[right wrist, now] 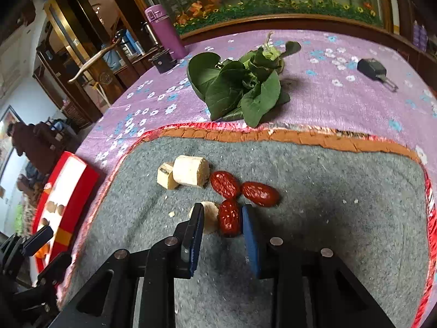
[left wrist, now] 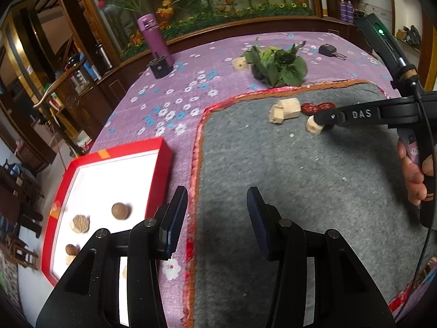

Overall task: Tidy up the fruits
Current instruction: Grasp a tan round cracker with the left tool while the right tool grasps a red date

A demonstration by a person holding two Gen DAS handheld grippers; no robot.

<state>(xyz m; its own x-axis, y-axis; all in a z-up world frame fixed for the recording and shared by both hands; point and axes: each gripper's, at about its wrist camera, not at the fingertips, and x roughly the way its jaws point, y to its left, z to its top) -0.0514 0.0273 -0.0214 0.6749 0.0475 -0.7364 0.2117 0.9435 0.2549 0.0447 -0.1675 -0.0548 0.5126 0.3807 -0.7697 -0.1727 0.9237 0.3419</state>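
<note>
Right gripper (right wrist: 222, 218) clenched on both a wrinkled red date (right wrist: 229, 217) and a pale cut chunk (right wrist: 209, 216); the chunk may ride along or slip; left gripper (left wrist: 215, 218) released, empty.

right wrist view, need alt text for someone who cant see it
The right gripper is closed around a wrinkled red date and a pale cut chunk on a grey felt mat. Two more red dates and two pale chunks lie just beyond, with green leafy vegetables on the purple floral cloth.
</note>
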